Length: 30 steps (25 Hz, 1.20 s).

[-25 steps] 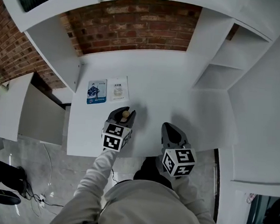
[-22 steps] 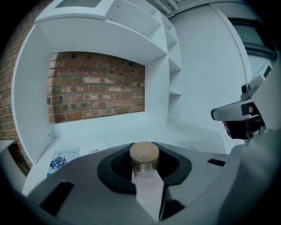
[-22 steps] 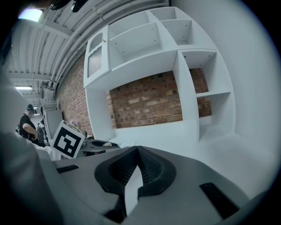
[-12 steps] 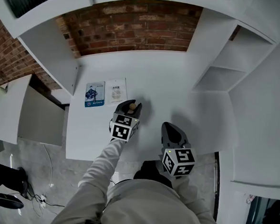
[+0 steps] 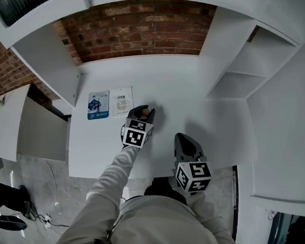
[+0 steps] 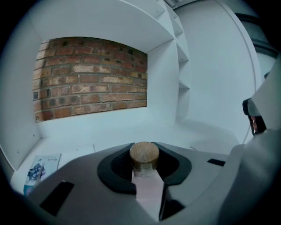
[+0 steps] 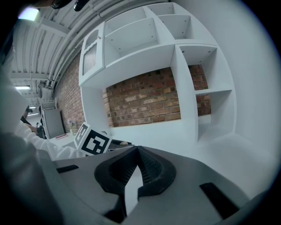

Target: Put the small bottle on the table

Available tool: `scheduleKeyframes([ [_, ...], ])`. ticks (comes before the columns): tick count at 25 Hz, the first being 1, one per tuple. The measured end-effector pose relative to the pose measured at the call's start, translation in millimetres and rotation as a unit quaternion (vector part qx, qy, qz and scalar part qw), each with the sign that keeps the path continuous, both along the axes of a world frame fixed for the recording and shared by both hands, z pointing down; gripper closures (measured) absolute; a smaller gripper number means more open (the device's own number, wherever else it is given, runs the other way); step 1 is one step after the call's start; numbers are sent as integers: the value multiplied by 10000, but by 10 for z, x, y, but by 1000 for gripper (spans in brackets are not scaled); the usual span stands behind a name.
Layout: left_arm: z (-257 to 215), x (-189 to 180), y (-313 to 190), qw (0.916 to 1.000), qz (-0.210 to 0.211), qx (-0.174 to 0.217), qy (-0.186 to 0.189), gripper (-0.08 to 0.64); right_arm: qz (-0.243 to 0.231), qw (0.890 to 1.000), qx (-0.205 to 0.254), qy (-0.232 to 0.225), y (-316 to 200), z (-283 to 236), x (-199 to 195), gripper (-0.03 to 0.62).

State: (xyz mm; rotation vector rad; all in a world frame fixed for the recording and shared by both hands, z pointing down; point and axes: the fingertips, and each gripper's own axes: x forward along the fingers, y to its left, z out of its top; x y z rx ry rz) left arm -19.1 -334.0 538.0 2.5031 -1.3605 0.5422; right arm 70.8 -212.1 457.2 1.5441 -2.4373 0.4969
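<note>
Left tongs [image 5: 142, 111]: clamped on the small bottle, just below its cap.
Small bottle [image 6: 144, 154]: upright between the left tongs, round wooden cap uppermost; whether it touches the bench cannot be told.
Right tongs [image 7: 137, 151]: tips together, empty, near the front edge.
Bench [image 5: 175, 89]: white, brick wall behind.
Leaflets [image 5: 110, 103]: two, flat, just beside the left tongs.

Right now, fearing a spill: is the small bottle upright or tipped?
Upright: the small bottle stands cork-up between the jaws of the left gripper.
</note>
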Motion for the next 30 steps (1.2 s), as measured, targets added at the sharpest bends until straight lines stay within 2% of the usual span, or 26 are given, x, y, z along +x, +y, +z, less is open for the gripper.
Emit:
scheduleKeyframes([
  [18,39,180,-288,9997,101,123,-168,437,82,10000,-47,-3,-120,31,162,565],
  [26,35,188,-293,9999,96,54,-84,434,39,10000,-89,-11,-117,61,127,565],
  [30,-7,182,-255,9999,86,44,83,394,54,9999,-119,15,-88,80,136,565],
])
